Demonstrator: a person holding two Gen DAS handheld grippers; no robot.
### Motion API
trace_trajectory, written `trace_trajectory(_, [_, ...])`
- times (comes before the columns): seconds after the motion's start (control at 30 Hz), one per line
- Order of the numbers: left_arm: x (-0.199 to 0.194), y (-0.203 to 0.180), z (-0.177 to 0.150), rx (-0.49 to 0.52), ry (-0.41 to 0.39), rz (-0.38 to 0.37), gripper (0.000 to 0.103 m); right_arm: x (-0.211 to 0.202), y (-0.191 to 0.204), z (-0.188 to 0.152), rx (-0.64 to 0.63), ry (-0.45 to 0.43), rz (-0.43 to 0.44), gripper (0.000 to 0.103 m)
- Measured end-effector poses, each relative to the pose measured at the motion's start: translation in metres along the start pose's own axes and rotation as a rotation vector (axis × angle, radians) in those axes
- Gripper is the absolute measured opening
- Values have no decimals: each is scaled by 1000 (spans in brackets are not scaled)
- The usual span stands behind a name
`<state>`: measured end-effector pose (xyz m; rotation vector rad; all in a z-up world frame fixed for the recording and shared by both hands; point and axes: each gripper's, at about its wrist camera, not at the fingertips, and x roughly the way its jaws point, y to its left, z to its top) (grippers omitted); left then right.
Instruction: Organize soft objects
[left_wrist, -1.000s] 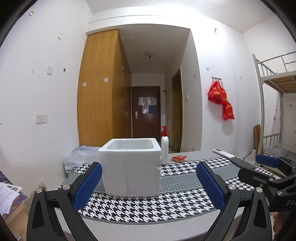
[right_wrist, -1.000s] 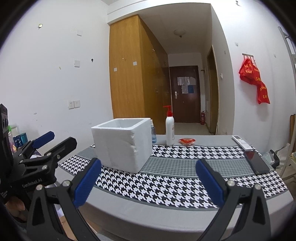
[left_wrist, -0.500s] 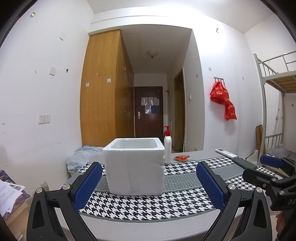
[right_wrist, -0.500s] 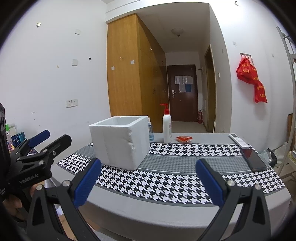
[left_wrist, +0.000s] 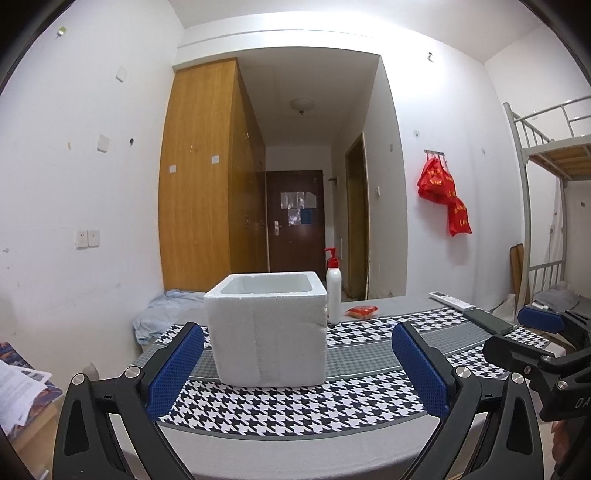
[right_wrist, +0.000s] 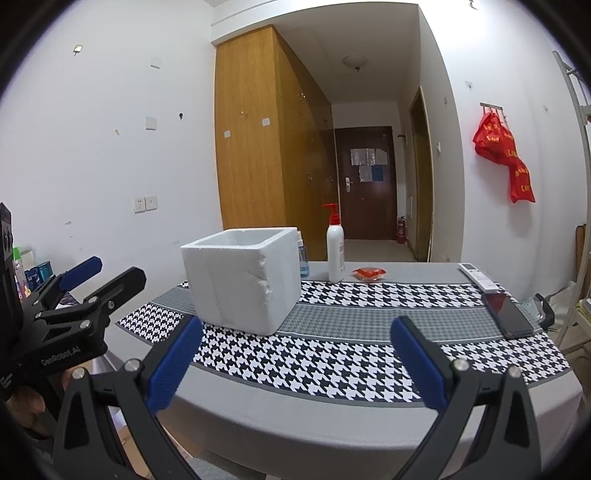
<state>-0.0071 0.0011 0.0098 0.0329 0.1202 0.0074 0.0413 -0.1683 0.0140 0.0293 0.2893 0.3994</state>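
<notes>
A: What's the biggest thing in front of you?

B: Your counter (right_wrist: 332, 424), grey, with a black-and-white houndstooth cloth (right_wrist: 332, 354) laid across it.

A: And on the cloth?

B: A white foam box (left_wrist: 267, 328), open at the top, standing upright toward your left end. Nothing shows above its rim; its floor is hidden from you.

A: Behind it?

B: A white pump bottle with a red head (right_wrist: 335, 251) stands just past the box's far right corner, and a smaller blue bottle (right_wrist: 303, 254) is half hidden behind the box. A dark phone (right_wrist: 508, 314) lies at your right end, a white remote (right_wrist: 476, 275) beyond it.

A: Any soft thing?

B: A small red packet (right_wrist: 369, 273) lies on bare grey counter right of the pump bottle, well apart from the box.

A: Your tongs?

B: Your left tongs (left_wrist: 297, 369) are spread wide and hold nothing, hovering at the near edge facing the box. Your right tongs (right_wrist: 295, 362) are equally wide and empty, over the near edge.
</notes>
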Motion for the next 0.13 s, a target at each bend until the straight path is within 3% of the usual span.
trace_trajectory(0.13, [-1,0,0,-3,-2,-7,102,1,0,0,1,5,4,103])
